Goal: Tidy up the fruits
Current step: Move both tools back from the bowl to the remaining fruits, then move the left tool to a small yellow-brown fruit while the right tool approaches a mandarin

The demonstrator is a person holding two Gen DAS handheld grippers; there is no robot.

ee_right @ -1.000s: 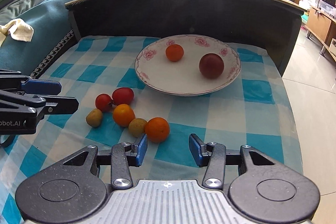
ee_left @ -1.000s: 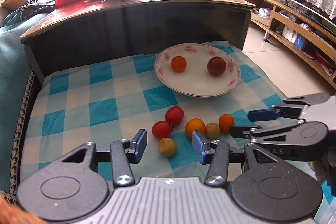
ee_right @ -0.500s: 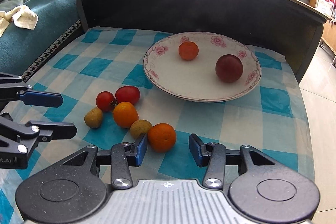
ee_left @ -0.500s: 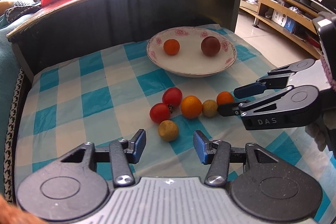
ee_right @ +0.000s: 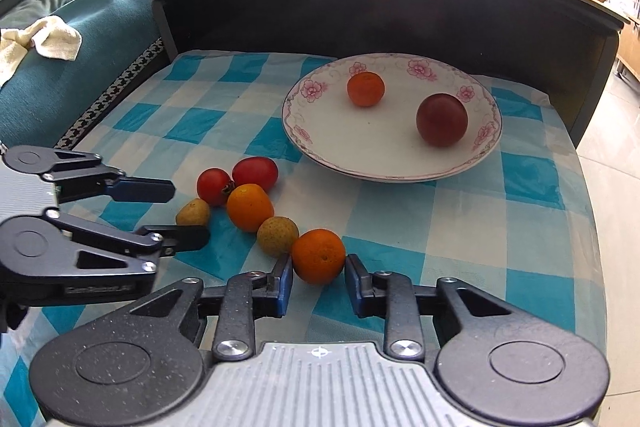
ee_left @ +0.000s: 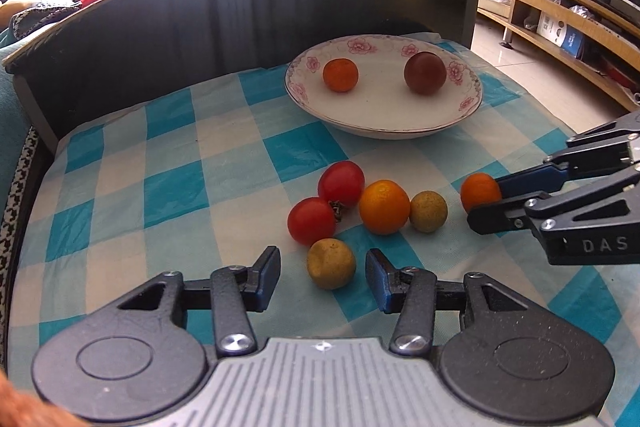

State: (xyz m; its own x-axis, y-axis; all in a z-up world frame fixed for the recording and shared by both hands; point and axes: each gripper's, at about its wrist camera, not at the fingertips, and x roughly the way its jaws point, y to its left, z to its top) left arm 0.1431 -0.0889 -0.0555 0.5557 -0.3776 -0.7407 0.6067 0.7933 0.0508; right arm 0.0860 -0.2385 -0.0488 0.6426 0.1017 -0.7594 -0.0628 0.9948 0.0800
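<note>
Sitting between the right gripper [ee_right: 318, 277]'s blue pads, the small orange [ee_right: 318, 255] at the near end of the loose cluster now has a pad just beside each flank. Half a second ago it lay just ahead of those pads, and a second ago it was off toward the left pad. The jaws have narrowed around it, but a sliver of gap seems to remain on each side, so I read them as not yet clenched; the left wrist view shows the same orange [ee_left: 480, 191] against the two fingertips. It rests on the checked cloth [ee_right: 460, 227], apparently not lifted.

Closing in on its own target, the left gripper [ee_left: 323, 275] has its jaws spread wide, and the tan fruit [ee_left: 331, 263] now lies between them, where earlier it sat ahead of the tips. Nothing is held there.

Beside these lie a larger orange [ee_right: 250, 207], a second tan fruit [ee_right: 277, 235] touching it, and two red tomatoes [ee_right: 238, 179] pressed together. On the plate [ee_right: 320, 147] further back sit an orange [ee_right: 365, 89] and a dark red fruit [ee_right: 441, 119], well apart.

My judgement is that both hands have finished their approach and the squeeze comes next, with two fruits sorted and six still on the cloth. One risk is the right gripper's left pad nudging the neighbouring tan fruit, which sits just beside it.
</note>
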